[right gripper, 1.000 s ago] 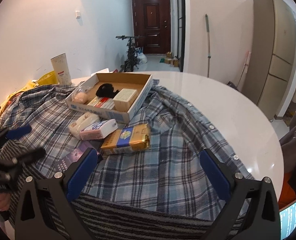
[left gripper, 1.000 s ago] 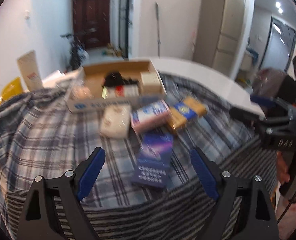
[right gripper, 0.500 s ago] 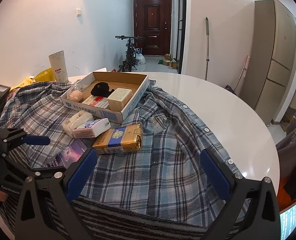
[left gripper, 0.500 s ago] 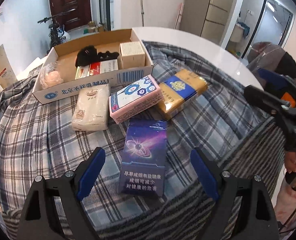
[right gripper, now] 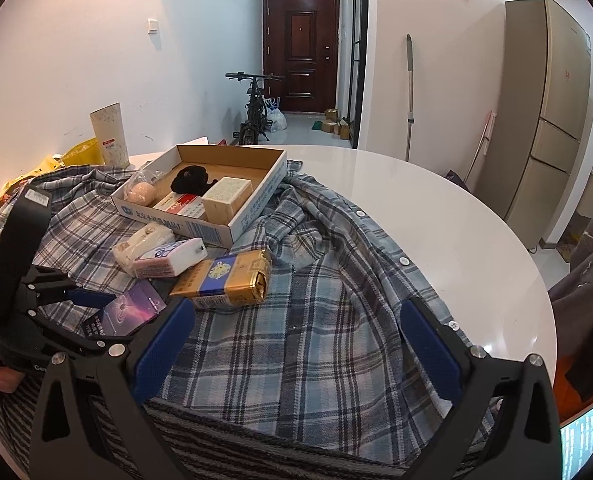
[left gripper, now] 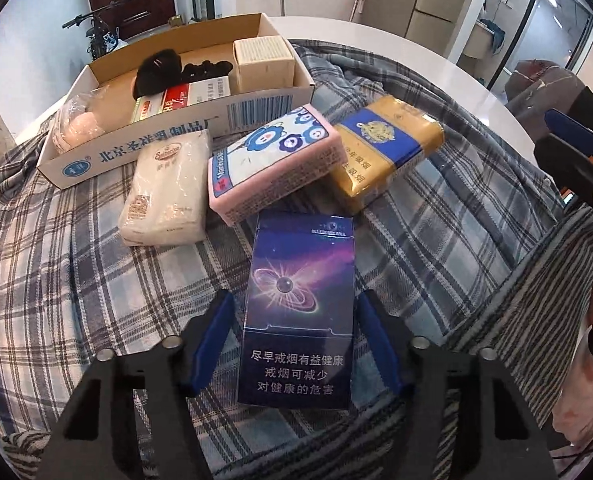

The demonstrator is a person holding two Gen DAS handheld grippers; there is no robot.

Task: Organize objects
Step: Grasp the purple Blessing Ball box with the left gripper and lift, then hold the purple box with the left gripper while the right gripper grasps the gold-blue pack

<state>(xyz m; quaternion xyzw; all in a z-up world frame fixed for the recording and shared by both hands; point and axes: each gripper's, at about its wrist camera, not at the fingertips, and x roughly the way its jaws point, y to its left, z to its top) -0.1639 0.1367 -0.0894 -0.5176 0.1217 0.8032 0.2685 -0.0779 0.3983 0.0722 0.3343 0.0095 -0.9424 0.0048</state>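
Home hallway: front door (right gripper: 300,52), bicycle (right gripper: 254,110), fridge (right gripper: 544,112).

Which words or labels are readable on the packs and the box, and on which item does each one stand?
"尽早戒烟有益健康 戒烟可减少 对健康的危害": purple galaxy cigarette pack, between the left claw fingers.
"BLUEBERRY BALL": same pack's top edge, small and uncertain.
"北京圣祥" plus blurred characters: cardboard box front wall.
"Saliantna"-like logo: white tissue pack, uncertain.
Gold and blue cigarette pack, pink tissue pack: print too small to read.

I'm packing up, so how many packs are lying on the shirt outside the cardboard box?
4: white pack, pink pack, gold pack, purple pack between the left claw's fingers.
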